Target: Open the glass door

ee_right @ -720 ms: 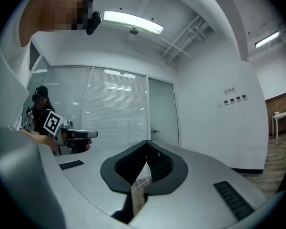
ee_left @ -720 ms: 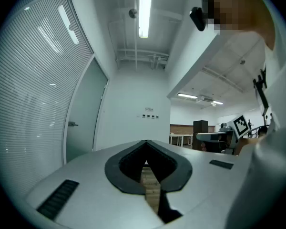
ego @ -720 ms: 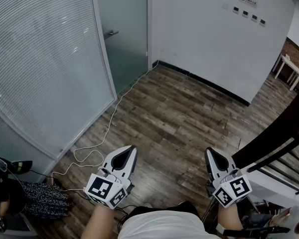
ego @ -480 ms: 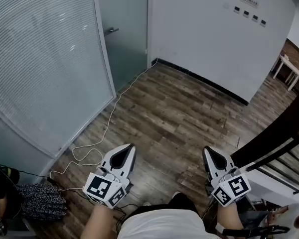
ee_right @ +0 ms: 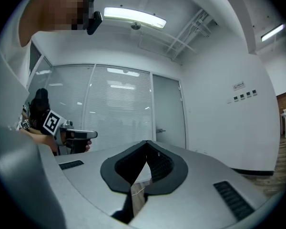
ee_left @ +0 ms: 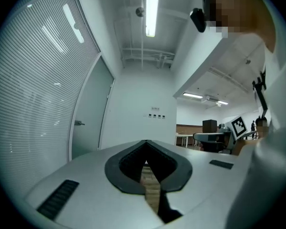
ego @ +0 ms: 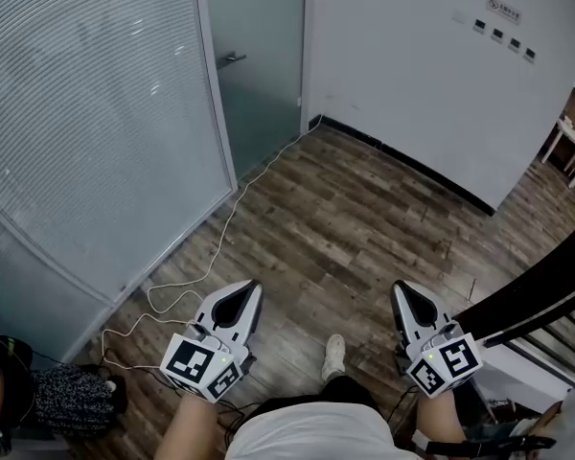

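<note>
**Left gripper (ego: 246, 289) and right gripper (ego: 403, 292) closed, empty, door not yet reached**

Both grippers are held level at the near edge, jaws together, with nothing between them. The approach is judged to be the step in hand. The glass door (ego: 261, 84) is seen far left, apparently closed and well apart, its handle (ego: 232, 59) untouched. Next, one gripper must be carried to the handle, opened and clamped on it.

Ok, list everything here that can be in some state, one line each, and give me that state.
Glass door: closed.
Door handle: level, nothing touching it.
Left tool: shut, empty.
Right tool: shut, empty.
White cable: lying loose on the floor.
Ceiling light: on.
</note>
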The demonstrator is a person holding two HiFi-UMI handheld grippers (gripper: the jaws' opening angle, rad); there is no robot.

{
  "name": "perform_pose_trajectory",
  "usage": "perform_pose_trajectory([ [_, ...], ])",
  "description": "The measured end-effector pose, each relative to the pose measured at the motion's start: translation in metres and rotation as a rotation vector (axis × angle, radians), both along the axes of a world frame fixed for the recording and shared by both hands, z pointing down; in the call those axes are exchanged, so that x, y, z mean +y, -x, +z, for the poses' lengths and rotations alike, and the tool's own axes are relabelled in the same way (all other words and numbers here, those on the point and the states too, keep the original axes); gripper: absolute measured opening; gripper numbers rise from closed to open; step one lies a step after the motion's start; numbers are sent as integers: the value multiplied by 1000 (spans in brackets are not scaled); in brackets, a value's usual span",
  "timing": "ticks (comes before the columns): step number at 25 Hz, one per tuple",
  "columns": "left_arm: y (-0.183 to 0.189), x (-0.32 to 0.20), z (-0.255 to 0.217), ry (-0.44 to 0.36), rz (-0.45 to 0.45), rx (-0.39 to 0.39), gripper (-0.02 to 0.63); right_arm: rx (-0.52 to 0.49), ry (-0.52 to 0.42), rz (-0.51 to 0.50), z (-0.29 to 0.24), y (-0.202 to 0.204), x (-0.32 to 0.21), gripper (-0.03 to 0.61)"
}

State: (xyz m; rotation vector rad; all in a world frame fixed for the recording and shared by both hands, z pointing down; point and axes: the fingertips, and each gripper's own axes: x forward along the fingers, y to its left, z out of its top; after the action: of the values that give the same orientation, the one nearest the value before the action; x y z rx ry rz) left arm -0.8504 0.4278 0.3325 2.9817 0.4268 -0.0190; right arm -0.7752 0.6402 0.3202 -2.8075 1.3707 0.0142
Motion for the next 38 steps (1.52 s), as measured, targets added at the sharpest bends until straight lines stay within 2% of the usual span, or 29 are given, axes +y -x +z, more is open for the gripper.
perform_pose_trajectory([
  [10,-95,-13,0,-14,-47,7,-2,-15,-4,-46,6,-105,-15,1],
  [17,-194,-29,-9,-24,-134,-1,-2,-38,-2,-112,8,-217,-24,2],
  [23,-265,-26,-11,-23,-168,-11,-2,-51,-18,-143,7,-301,-23,2],
  [29,-313,-26,-14,-33,-174,-16,-2,-55,-21,-172,8,-344,-26,2],
  [38,-385,-48,-4,-34,-141,-6,-2,-52,-16,-137,21,-405,-42,2],
])
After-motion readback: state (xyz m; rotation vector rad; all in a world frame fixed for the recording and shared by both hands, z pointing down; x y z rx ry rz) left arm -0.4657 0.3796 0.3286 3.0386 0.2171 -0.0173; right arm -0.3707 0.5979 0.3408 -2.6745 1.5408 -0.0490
